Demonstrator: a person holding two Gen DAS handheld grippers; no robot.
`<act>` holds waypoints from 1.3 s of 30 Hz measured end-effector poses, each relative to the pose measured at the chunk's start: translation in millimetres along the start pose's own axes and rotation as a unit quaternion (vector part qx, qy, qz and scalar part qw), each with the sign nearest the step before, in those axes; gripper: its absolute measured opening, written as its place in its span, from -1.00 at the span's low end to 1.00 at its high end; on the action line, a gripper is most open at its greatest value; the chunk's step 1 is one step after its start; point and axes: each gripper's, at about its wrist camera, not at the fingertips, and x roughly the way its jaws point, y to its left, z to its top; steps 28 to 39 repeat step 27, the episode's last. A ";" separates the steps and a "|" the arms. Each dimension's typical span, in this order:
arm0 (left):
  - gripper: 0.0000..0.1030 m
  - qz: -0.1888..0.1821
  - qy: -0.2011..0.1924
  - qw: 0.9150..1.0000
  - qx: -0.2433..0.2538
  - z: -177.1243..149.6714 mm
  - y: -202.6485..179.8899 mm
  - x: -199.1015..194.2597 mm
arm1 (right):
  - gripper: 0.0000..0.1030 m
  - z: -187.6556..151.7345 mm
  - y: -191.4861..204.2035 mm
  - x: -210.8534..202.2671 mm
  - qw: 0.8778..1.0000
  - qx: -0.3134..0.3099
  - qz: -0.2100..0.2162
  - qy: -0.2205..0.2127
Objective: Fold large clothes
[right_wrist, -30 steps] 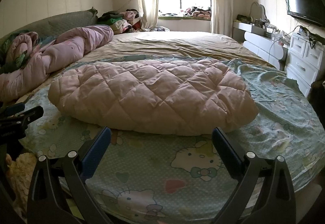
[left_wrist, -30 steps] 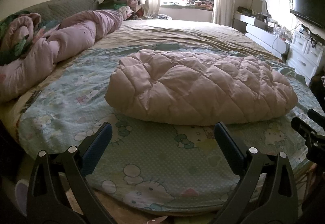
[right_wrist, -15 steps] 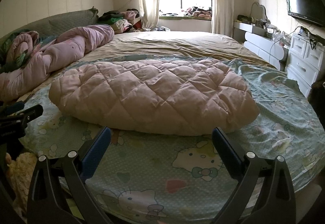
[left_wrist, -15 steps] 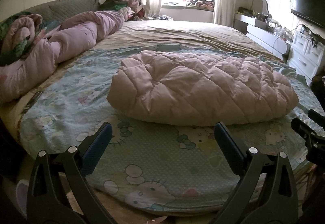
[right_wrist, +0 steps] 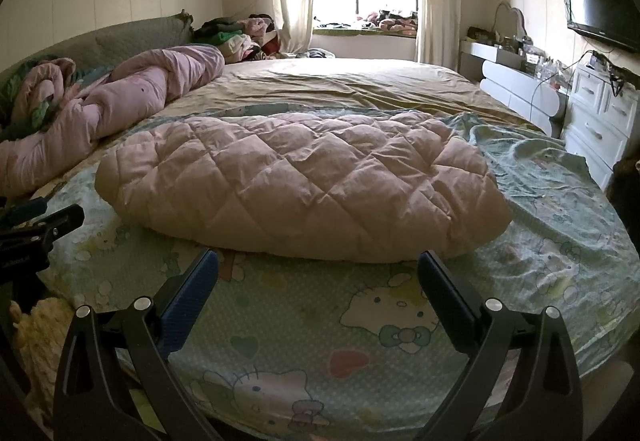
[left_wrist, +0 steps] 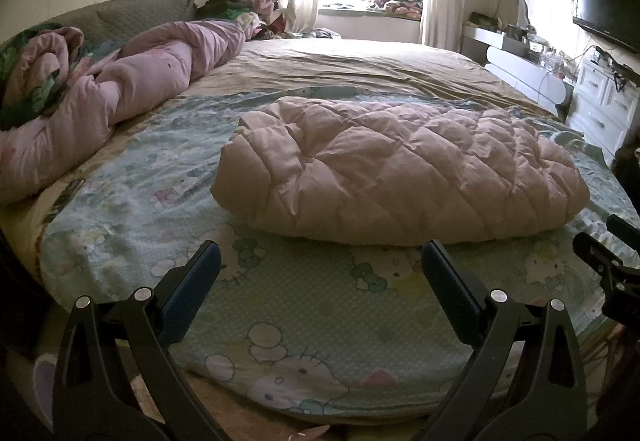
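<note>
Slight left gripper (left_wrist: pixel 320 261) drift, jacket (left_wrist: pixel 400 173) folded.

Both tongs are held low and level, side by side: left tongs (left_wrist: pixel 320 269) spread wide, right tongs (right_wrist: pixel 318 269) likewise, each gripping nothing.

My right gripper (right_wrist: pixel 318 273): fingers (right_wrist: pixel 192 289) spread wide, holding nothing, above the cartoon-cat sheet (right_wrist: pixel 384 325) at the bed's near edge. Folded pink quilted jacket (right_wrist: pixel 296 181): lying flat on that sheet, just beyond my fingertips. Rolled pink duvet (right_wrist: pixel 120 101): far left, well apart. My left gripper (right_wrist: pixel 36 229): at the left edge. Television (right_wrist: pixel 600 7): on the right wall.
</note>
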 end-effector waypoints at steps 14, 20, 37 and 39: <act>0.82 0.000 0.012 1.000 -0.019 -7.7 11.7 6.3 | 0.92 -8.0 1.7 2.3 1.000 0.008 -0.019 0.010; 0.82 0.004 0.016 0.999 -0.033 -6.1 24.4 9.7 | 0.92 -7.2 -7.3 0.7 0.999 0.028 -0.031 0.010; 0.82 0.059 0.033 0.994 -0.084 6.6 106.3 51.4 | 0.92 -47.8 -146.0 -6.1 0.960 0.192 -0.199 0.032; 0.82 0.059 0.033 0.994 -0.084 6.6 106.3 51.4 | 0.92 -47.8 -146.0 -6.1 0.960 0.192 -0.199 0.032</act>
